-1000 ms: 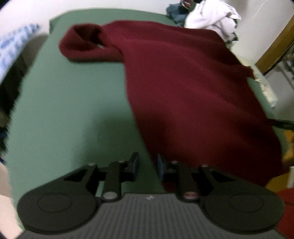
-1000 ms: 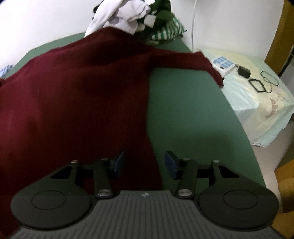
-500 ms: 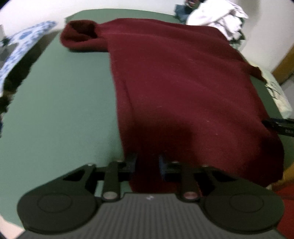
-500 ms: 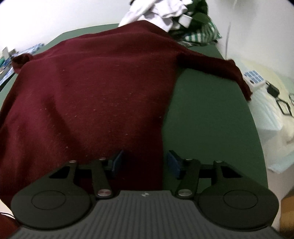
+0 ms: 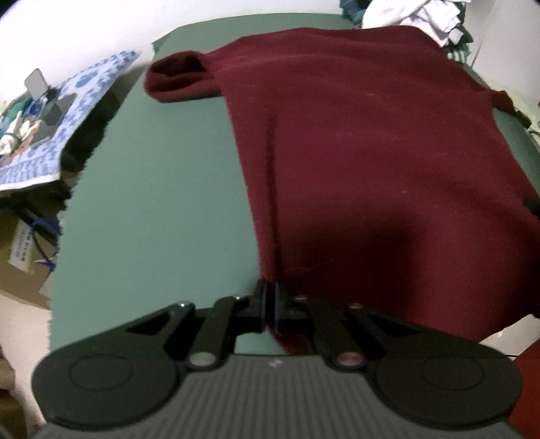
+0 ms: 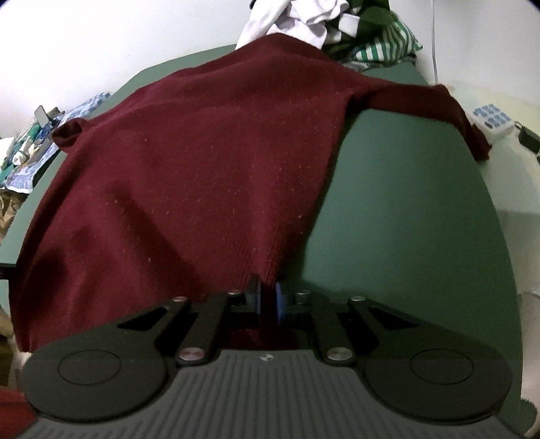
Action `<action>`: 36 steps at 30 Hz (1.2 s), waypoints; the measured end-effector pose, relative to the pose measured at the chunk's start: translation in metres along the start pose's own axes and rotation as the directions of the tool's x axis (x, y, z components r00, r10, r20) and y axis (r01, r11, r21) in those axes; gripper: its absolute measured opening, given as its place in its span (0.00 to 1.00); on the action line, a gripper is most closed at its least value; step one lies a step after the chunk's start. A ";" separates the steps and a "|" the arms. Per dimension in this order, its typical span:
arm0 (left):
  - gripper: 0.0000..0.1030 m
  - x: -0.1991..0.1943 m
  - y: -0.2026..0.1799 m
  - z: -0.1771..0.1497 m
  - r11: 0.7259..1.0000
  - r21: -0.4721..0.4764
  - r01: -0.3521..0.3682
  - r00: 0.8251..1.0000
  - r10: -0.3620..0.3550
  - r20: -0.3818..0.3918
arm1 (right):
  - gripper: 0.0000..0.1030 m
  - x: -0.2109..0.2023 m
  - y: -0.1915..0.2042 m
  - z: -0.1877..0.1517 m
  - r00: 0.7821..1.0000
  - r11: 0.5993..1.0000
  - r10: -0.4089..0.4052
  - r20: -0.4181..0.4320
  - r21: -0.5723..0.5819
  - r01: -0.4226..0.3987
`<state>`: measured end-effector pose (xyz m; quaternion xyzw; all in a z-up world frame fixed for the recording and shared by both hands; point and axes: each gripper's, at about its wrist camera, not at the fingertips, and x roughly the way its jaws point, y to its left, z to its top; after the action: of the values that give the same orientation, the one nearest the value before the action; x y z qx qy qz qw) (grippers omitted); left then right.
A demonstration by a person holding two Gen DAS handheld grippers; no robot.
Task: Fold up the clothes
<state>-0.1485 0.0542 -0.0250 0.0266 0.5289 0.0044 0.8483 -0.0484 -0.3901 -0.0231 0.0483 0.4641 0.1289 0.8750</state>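
Pinching the near hem of the maroon sweater point(image 5: 371, 152) with both tools: left gripper point(image 5: 269, 300) clamped on the hem's left corner, right gripper point(image 6: 268, 300) closing on its right corner, fabric between the pads. We see the sweater spread flat on the green table point(image 5: 162, 202), with the clothes pile point(image 6: 330, 23) just past its far edge.

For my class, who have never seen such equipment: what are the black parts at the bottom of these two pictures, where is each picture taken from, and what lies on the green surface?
There is no robot. A person holds a two-finger gripper in each hand, and each carries a camera looking along its fingers. One picture is from the left gripper, the other from the right gripper. A dark red sweater lies spread on a green table. Each gripper has a near corner of its hem between its fingers: the left is shut on it, and the right is closing on it. A pile of clothes sits at the far end.
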 end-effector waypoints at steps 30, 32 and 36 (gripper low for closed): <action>0.00 -0.020 0.037 -0.006 0.929 0.134 0.344 0.934 -0.324 -0.149 | 0.08 -0.042 0.032 -0.027 0.975 0.997 0.056 -0.215 -0.043 -0.066; 0.00 -0.013 0.039 -0.007 0.939 0.137 0.314 0.942 -0.290 -0.170 | 0.08 -0.036 0.028 -0.027 0.973 0.998 0.015 -0.229 -0.049 -0.026; 0.00 0.001 0.036 -0.011 0.947 0.151 0.282 0.944 -0.247 -0.218 | 0.15 -0.028 0.026 -0.021 0.968 0.999 0.019 -0.249 -0.026 -0.027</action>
<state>-0.1572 0.0910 -0.0286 0.0313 0.6069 -0.1552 0.7789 -0.0859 -0.3736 -0.0073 0.0243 0.5674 0.1510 0.8091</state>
